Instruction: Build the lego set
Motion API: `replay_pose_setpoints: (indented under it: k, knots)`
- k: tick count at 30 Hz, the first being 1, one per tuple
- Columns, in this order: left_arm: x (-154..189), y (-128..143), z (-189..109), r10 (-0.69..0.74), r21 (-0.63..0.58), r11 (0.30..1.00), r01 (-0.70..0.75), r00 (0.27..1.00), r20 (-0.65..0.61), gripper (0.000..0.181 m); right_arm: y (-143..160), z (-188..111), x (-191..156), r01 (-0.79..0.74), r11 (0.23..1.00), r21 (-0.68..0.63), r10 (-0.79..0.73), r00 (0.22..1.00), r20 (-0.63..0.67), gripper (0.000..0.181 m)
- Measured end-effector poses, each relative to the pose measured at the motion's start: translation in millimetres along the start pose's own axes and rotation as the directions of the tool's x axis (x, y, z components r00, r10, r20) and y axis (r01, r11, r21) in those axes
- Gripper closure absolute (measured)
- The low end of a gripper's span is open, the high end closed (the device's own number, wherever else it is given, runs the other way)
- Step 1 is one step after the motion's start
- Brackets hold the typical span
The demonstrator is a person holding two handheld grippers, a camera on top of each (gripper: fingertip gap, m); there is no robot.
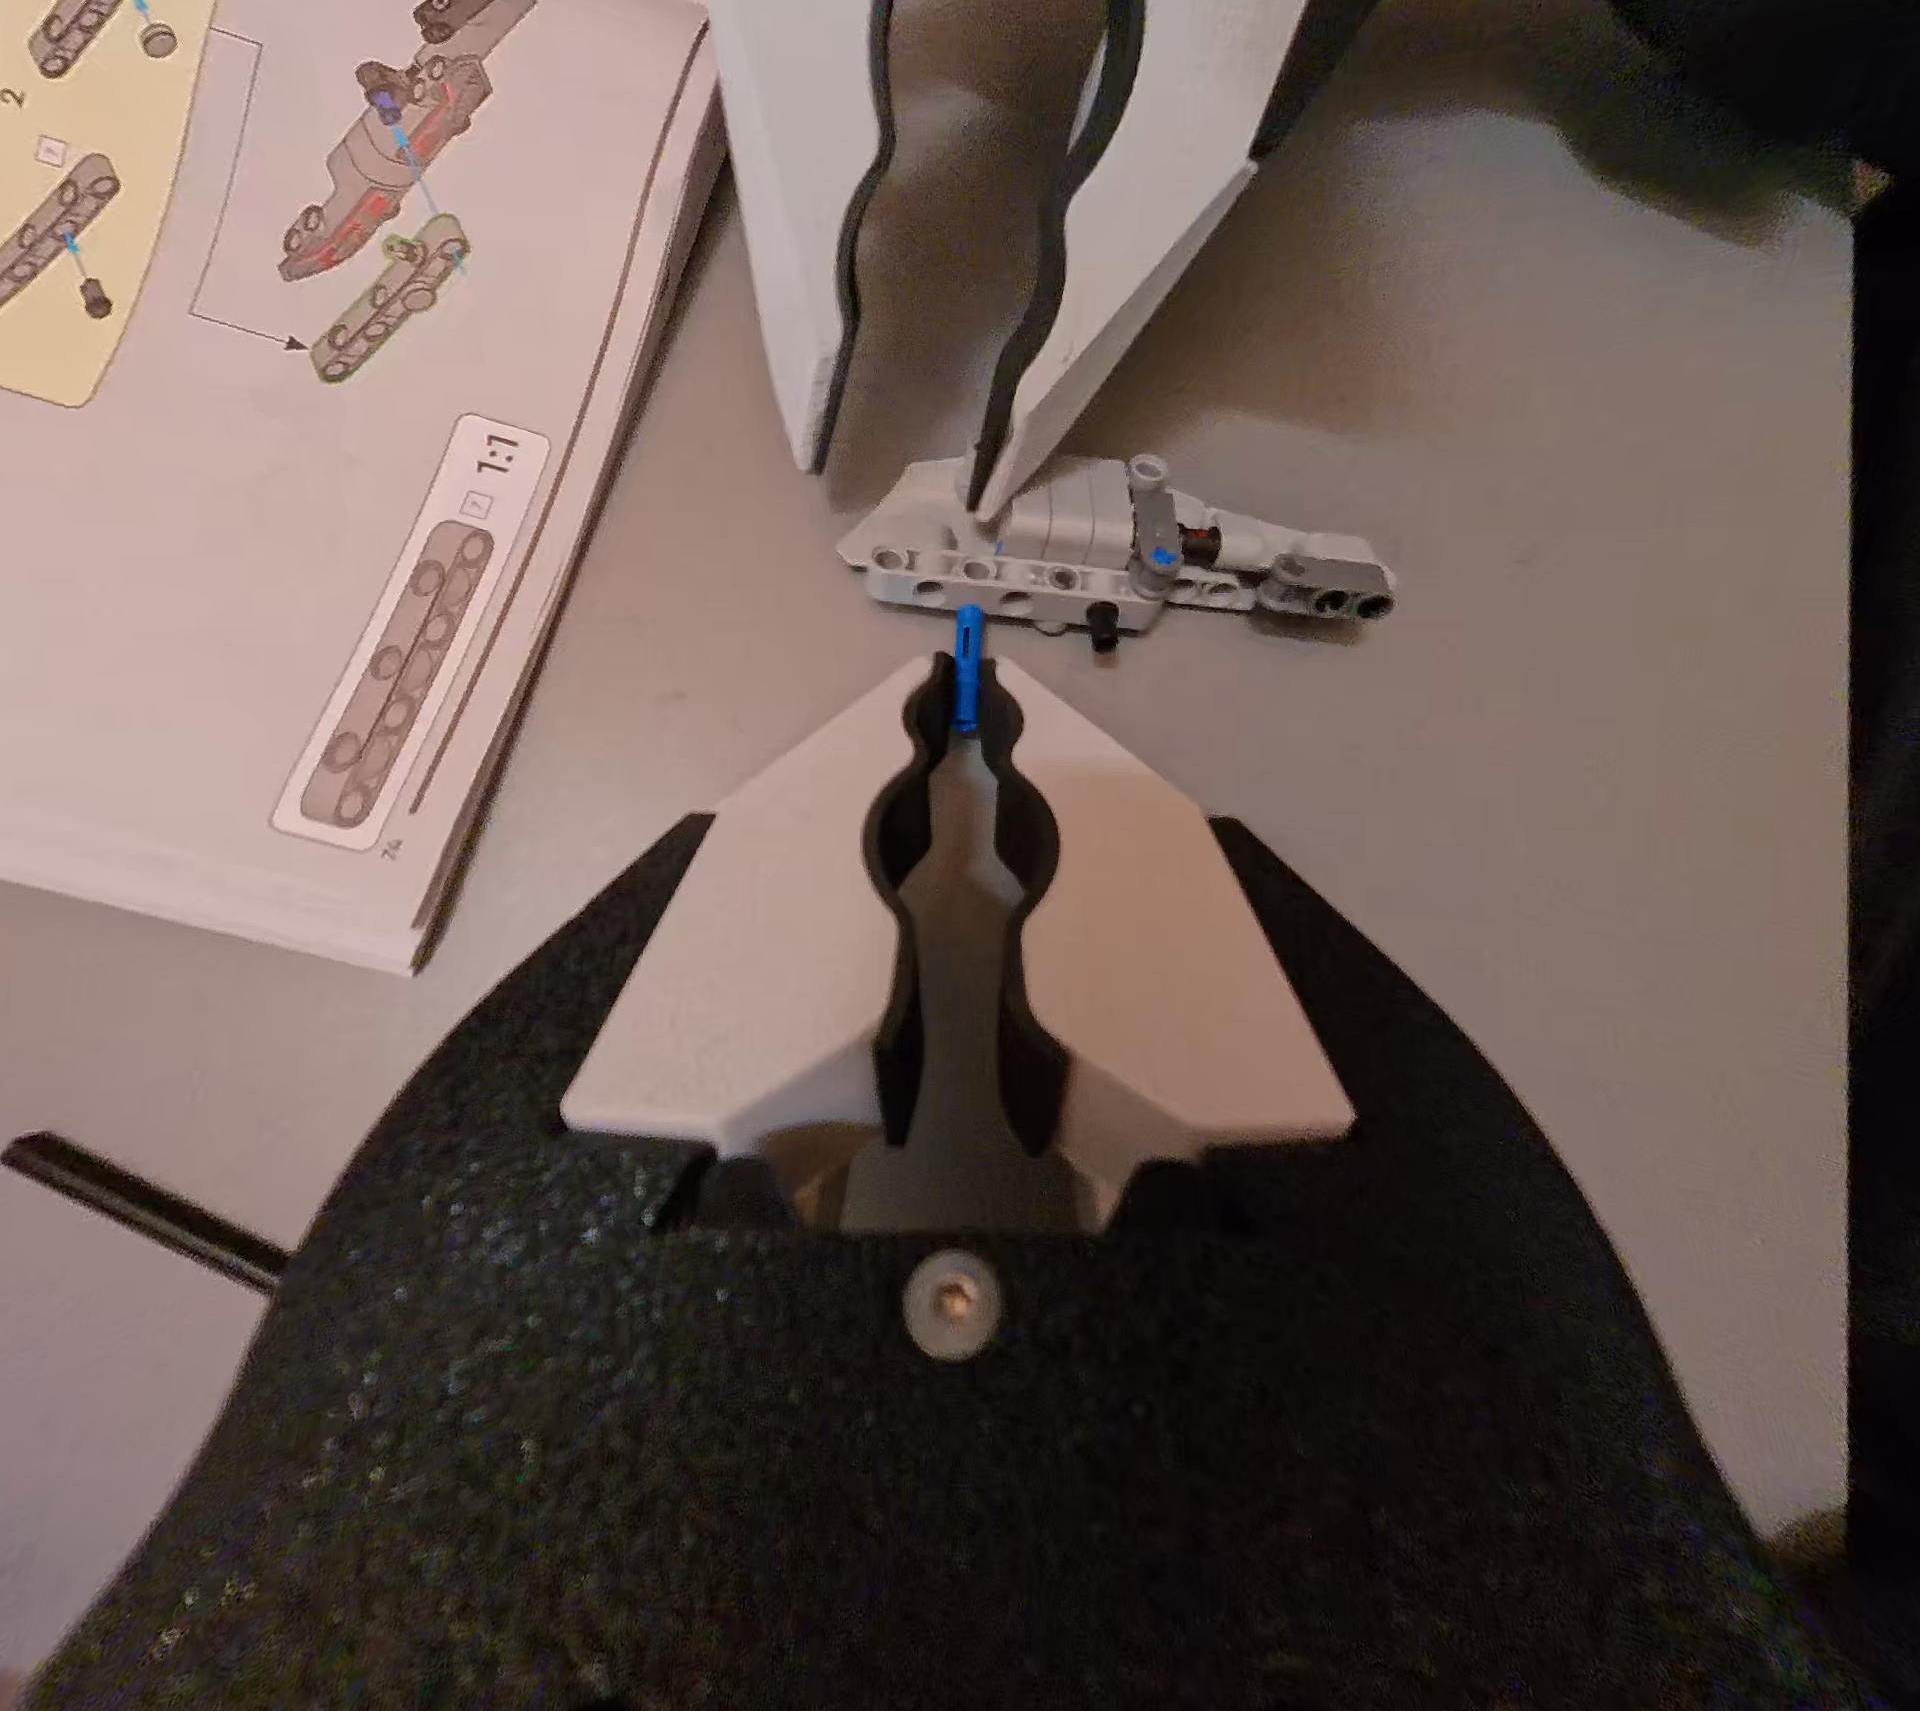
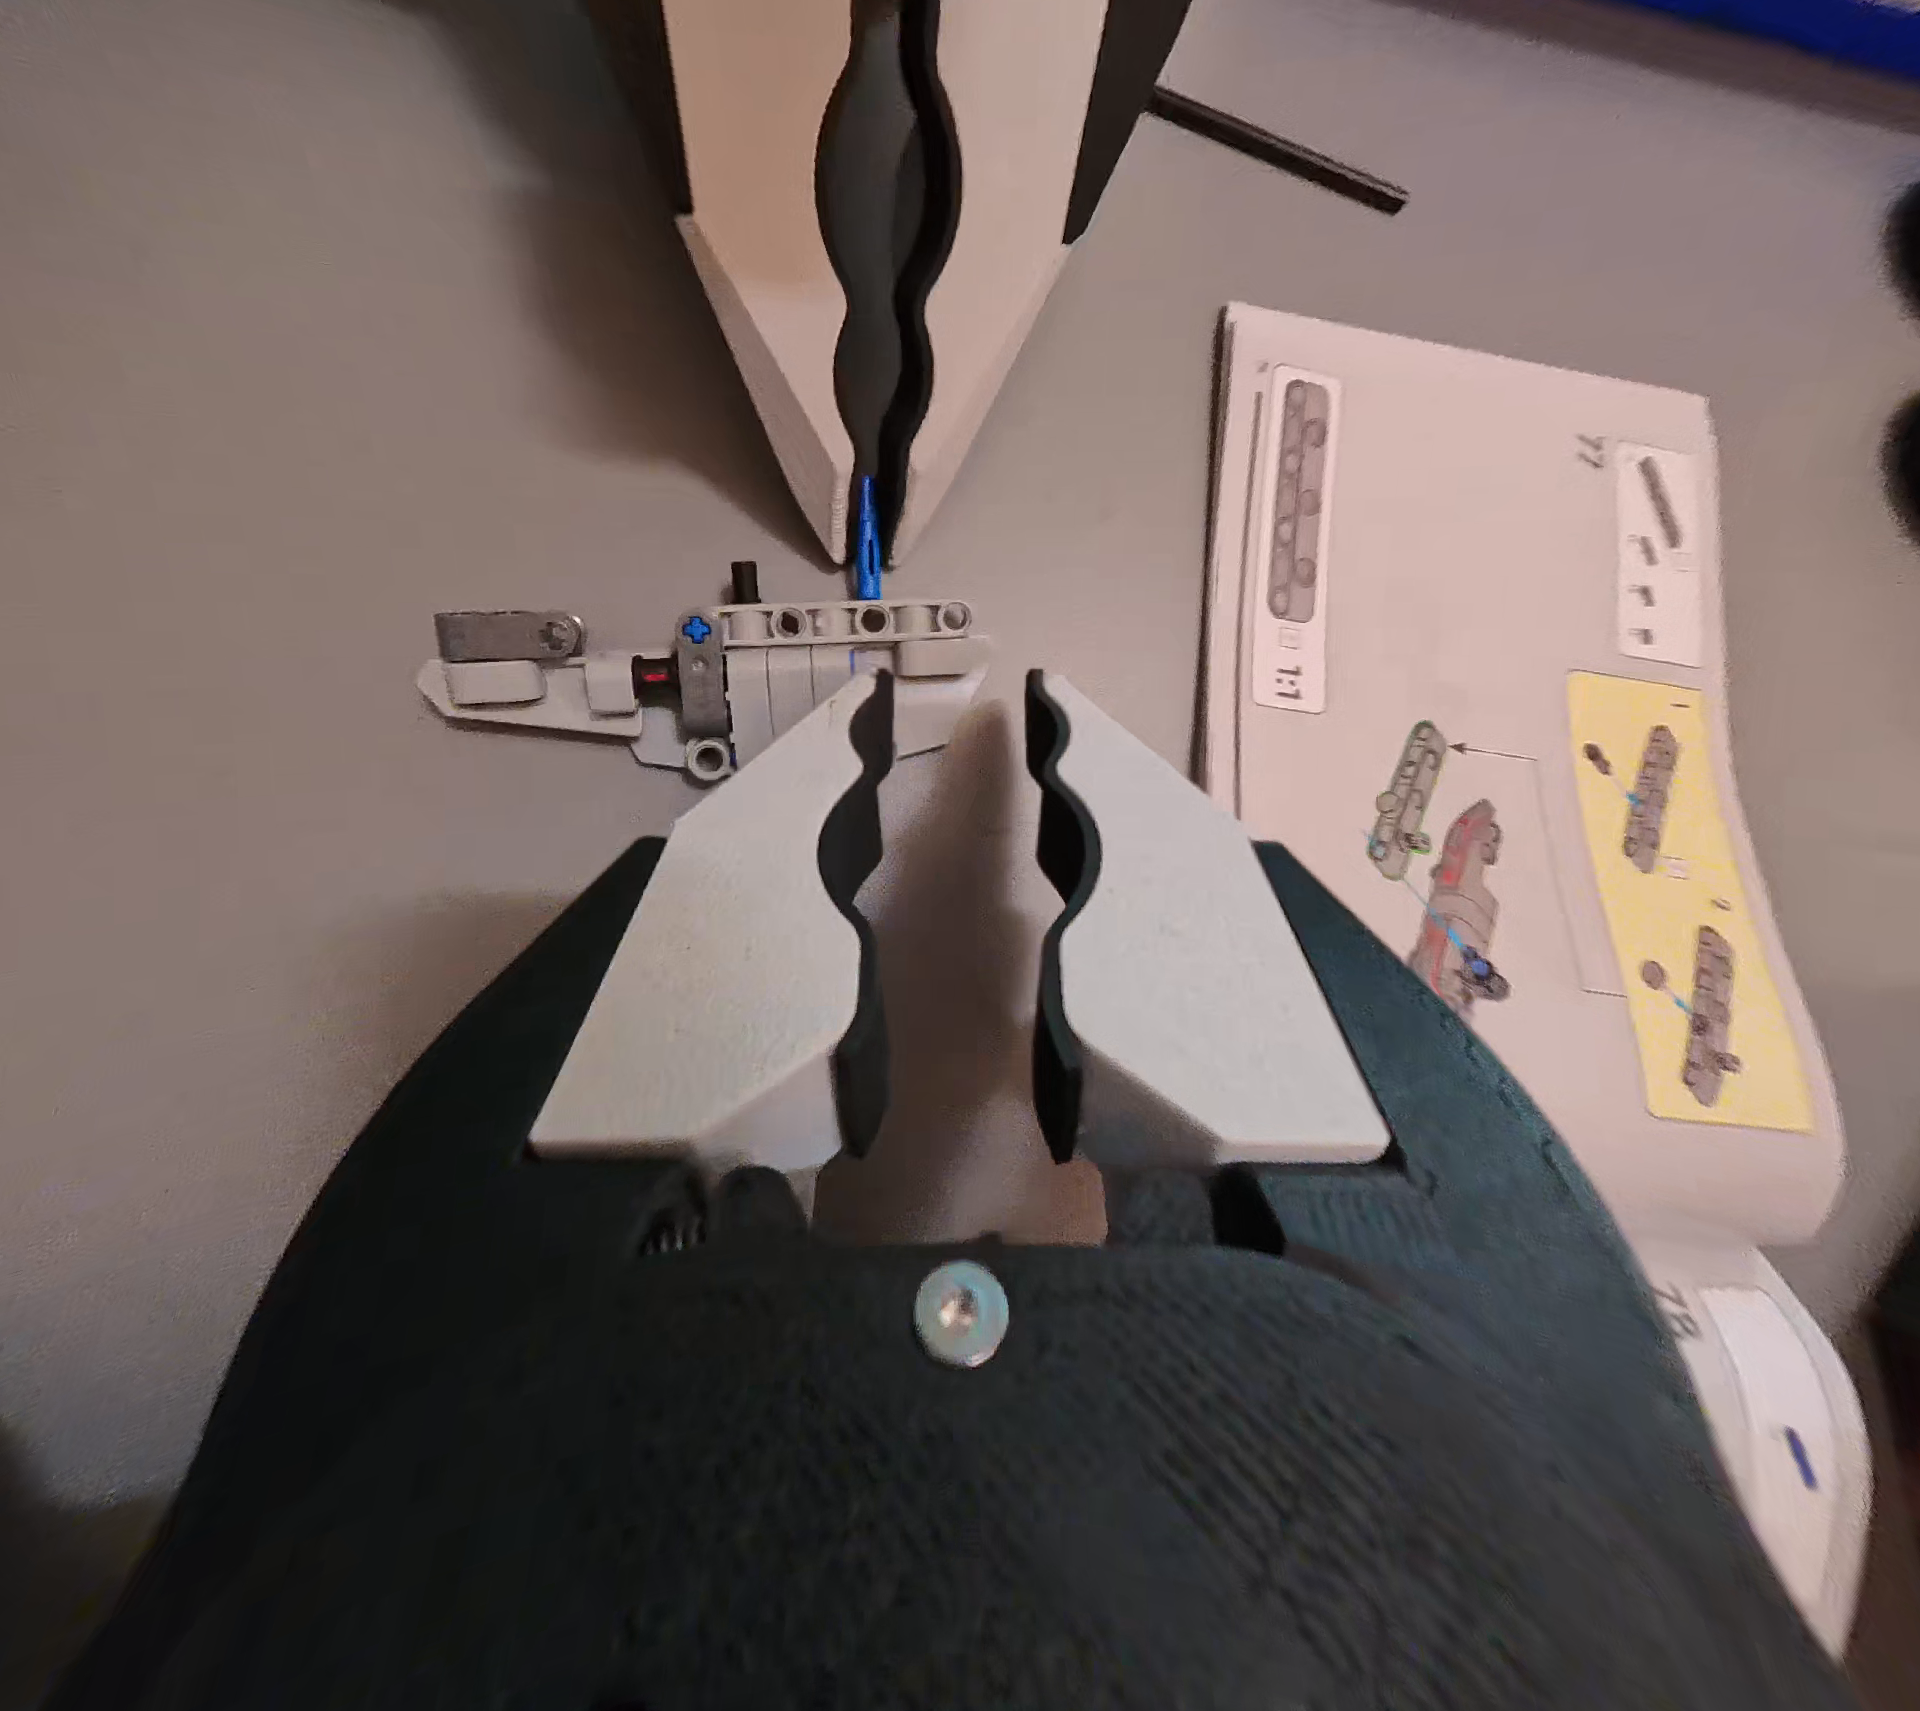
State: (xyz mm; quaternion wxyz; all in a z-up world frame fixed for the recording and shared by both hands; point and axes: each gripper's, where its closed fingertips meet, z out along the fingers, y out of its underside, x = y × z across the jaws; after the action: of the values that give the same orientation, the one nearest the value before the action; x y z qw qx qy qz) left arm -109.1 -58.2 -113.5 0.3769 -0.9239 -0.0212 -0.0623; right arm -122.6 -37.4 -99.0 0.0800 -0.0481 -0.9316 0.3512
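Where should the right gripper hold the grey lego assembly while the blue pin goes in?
Judging by its pose, grip the curved panel block, coming from the side away from the blue pin. The assembly lies flat, and that leaves the holed beam free for the pin.

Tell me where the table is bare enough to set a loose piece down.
Bare table lies open on the side of the grey assembly away from the instruction booklet. A narrower strip runs between the booklet and the black rod. It is crowded at the assembly, where the left gripper holds the blue pin and the right gripper presses.
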Motion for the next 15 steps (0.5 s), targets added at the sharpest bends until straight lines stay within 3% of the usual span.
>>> replay_pose_setpoints:
  k: [10,15]
  knots:
    - [-0.8,-0.5,0.3,-0.012,0.011,1.0,0.012,1.0,-0.016,0.18,-0.5,11.5,-9.7,-0.034,0.998,0.049,0.03,0.995,0.092,0.147]
    - [-0.8,-0.5,0.3,-0.02,0.019,1.0,0.02,0.999,-0.026,0.18,4.1,3.7,1.5,-0.13,0.991,0.018,0.13,0.992,-0.008,0.146]
